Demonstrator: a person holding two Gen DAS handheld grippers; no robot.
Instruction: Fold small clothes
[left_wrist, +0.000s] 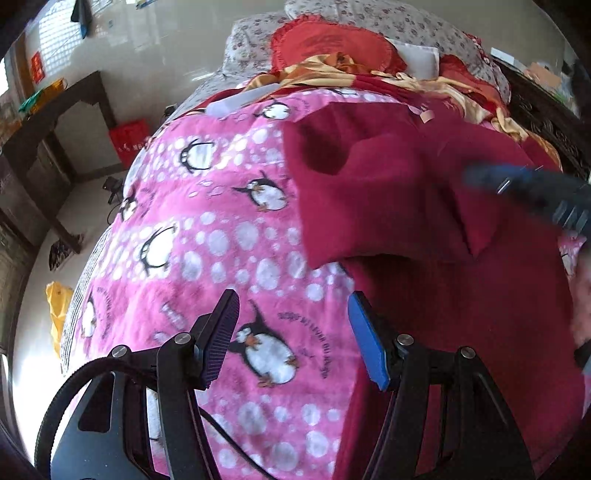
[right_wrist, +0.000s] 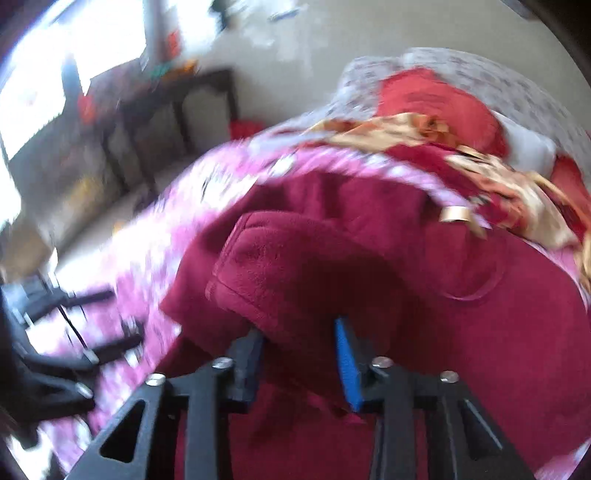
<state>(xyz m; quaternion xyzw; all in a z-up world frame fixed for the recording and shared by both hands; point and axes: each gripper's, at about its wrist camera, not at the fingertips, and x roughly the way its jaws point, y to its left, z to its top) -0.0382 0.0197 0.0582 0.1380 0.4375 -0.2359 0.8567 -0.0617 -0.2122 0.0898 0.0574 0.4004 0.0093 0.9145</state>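
- Bedding first: a pink penguin blanket (left_wrist: 207, 236) covers the bed, and the task's dark red fleece garment (left_wrist: 424, 206) lies on it toward the blanket's right side, reaching up toward the heaped end of the bed.
- The garment is partly folded; one flap is turned over onto the rest, and its lower edge hangs loose just above the blanket.
- The left gripper (left_wrist: 295, 339) hovers over the blanket near its front edge, jaws spread, nothing between them; only penguin print shows in the gap. Its blue pad sits just beside the garment's left edge.
- The right gripper (right_wrist: 299, 365) is over the garment's left part. A thick fold with a stitched hem lies between its jaws and bulges above them. The picture is blurred, so I cannot tell whether the pads truly press on the cloth or merely flank it.
- In the left wrist view that right gripper shows as a dark blur at the garment's right edge.
- At the far end of the bed sit a red frilled cushion (left_wrist: 332, 44), a gold and red quilt (left_wrist: 369, 79) and floral pillows (left_wrist: 406, 22).
- A dark wooden table (left_wrist: 51, 122) stands on the floor left of the bed.
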